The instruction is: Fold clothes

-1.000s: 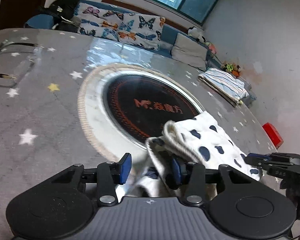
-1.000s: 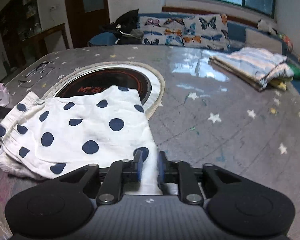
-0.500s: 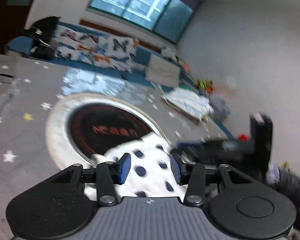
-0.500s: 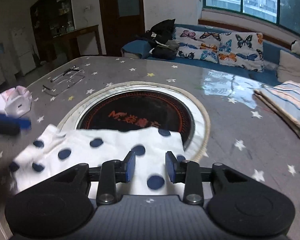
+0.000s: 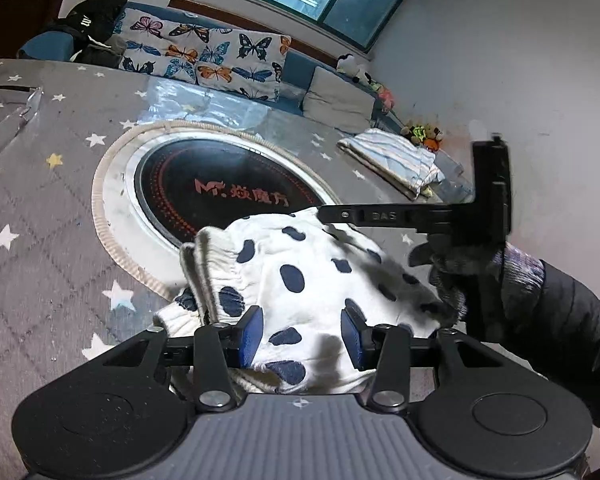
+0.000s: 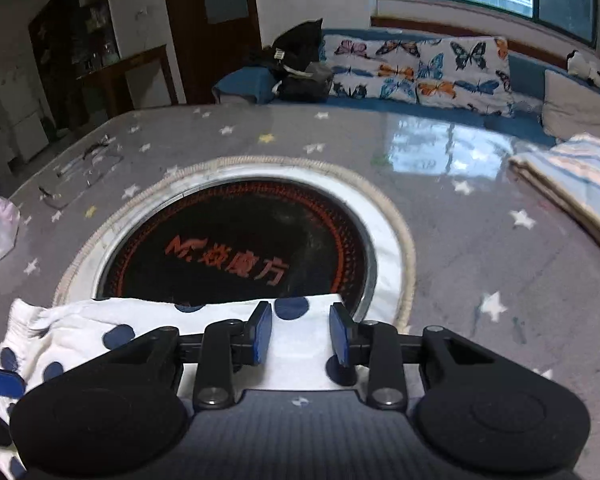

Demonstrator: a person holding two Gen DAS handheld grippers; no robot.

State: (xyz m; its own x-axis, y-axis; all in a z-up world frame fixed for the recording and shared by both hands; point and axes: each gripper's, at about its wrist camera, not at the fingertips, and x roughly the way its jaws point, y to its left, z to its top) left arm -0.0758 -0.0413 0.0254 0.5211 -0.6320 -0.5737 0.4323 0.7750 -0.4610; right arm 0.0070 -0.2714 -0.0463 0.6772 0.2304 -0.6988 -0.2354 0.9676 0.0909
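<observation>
The left gripper [image 5: 302, 336] fills the bottom of the left wrist view with its jaws wide apart, the blue pads [image 5: 251, 336] standing either side of bare cloth and pinching nothing. Under and just ahead of it, at lower centre of the frame, lies the polka-dot garment [image 5: 300, 276], white with dark blue spots, folded into a compact bundle with its gathered elastic edge turned toward the left of the frame. The garment rests on the grey star-print table cover [image 5: 40, 208], and its far edge overlaps the rim of the round black cooktop [image 5: 220, 192] set in the middle of the table.

At the right of the same view the right gripper [image 5: 380, 216] reaches in from the side, held by a gloved hand [image 5: 452, 276]; its fingers point toward the left of the frame above the far edge of the garment.

In the right wrist view the right gripper [image 6: 300, 336] sits at the bottom centre, jaws also spread wide, with nothing clamped between its blue pads [image 6: 262, 332]. The polka-dot garment [image 6: 80, 332] stretches from beneath those pads to the lower left of the frame, its far edge again lying over the rim of the cooktop [image 6: 236, 248].

A folded striped cloth [image 6: 580, 176] lies at the right edge of the frame, well apart from the garment, and a butterfly-print cushion [image 6: 420, 68] lines the sofa at the top
</observation>
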